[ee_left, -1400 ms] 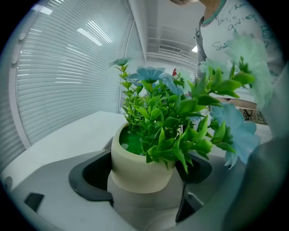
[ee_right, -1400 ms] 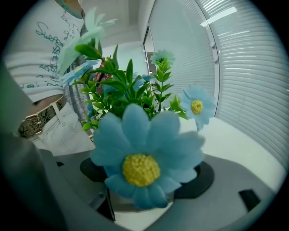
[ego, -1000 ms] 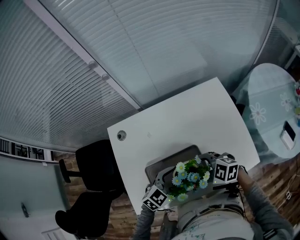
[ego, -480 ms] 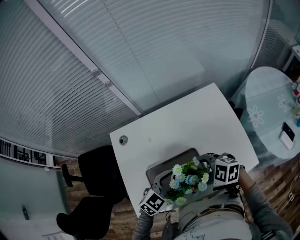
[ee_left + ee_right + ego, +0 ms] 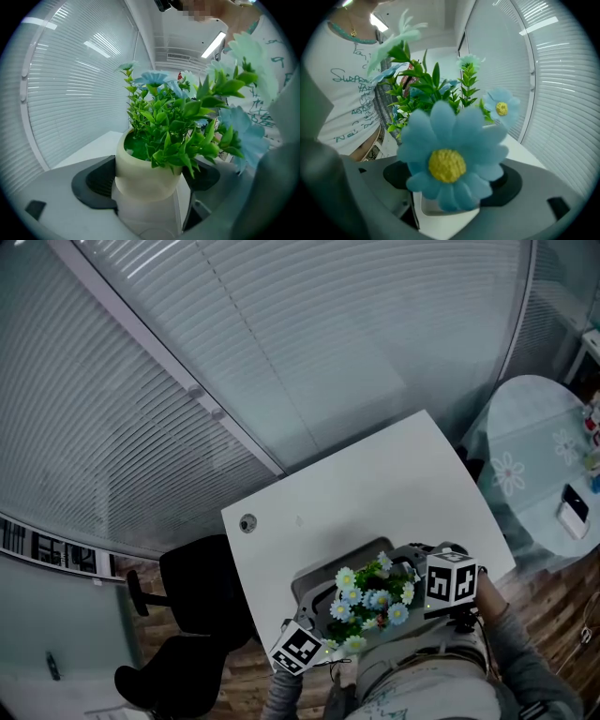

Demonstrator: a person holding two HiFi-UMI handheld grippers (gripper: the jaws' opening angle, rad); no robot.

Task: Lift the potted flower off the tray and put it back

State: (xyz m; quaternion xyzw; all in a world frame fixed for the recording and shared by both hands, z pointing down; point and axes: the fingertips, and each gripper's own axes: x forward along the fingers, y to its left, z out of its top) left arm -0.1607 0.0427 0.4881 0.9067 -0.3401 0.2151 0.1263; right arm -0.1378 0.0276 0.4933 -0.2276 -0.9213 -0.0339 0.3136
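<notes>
The potted flower [image 5: 368, 601], green leaves and pale blue daisies in a cream pot [image 5: 145, 173], hangs over the near end of the grey tray [image 5: 319, 570] on the white table [image 5: 375, 484]. My left gripper [image 5: 323, 624] is shut on the pot, with a black pad [image 5: 93, 183] pressed to its side. From the other side my right gripper [image 5: 412, 582] also grips it. In the right gripper view a large blue daisy [image 5: 447, 161] covers most of the pot [image 5: 440, 208] between the pads. I cannot tell the gap between pot and tray.
The table's near edge lies right under the grippers, against the person's torso [image 5: 422, 690]. A cable hole [image 5: 247, 522] marks the table's left part. Black chairs [image 5: 197, 587] stand at the left. A round glass table [image 5: 534, 456] is at the right. Blinds fill the far side.
The potted flower and my left gripper have drifted toward the lower left of the head view, nearer the table's front edge. My right gripper has barely moved.
</notes>
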